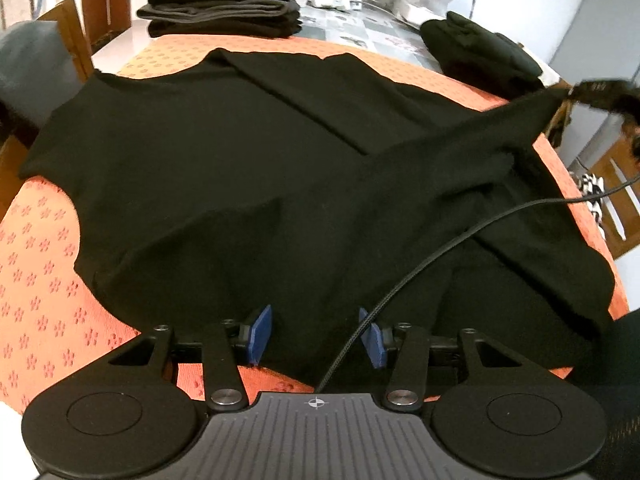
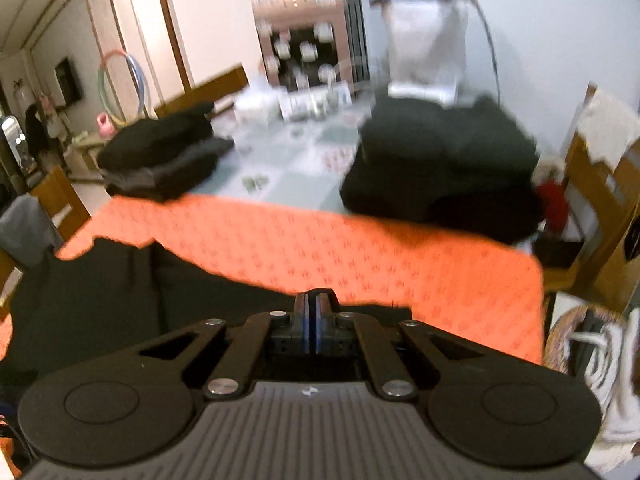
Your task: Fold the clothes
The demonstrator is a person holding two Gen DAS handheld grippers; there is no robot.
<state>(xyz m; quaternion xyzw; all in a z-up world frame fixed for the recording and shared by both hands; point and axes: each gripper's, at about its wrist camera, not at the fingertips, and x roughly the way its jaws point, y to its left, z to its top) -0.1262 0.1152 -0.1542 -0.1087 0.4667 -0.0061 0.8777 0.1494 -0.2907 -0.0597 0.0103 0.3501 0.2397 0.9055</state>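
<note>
We see the left gripper with its two blue pads standing about half open, low over the near edge of a black shirt. The cloth lies between and ahead of the fingers, but the pads do not press on it, so this gripper holds nothing. A black cable runs across the shirt, passing just beside the right pad.

The shirt is spread flat on an orange cloth that covers the table. Ahead of the left fingers and to the right, one part of the shirt is lifted off the table and pulled into a tight point, toward the blurred right gripper at the edge of the view.

In the right wrist view the right gripper has its fingers closed together. The black shirt lies under them and to their left; if a fold is pinched between the pads we cannot tell there.

Far ahead of the fingers, a stack of folded dark clothes sits to the left, and a loose heap of black clothes to the right.
</note>
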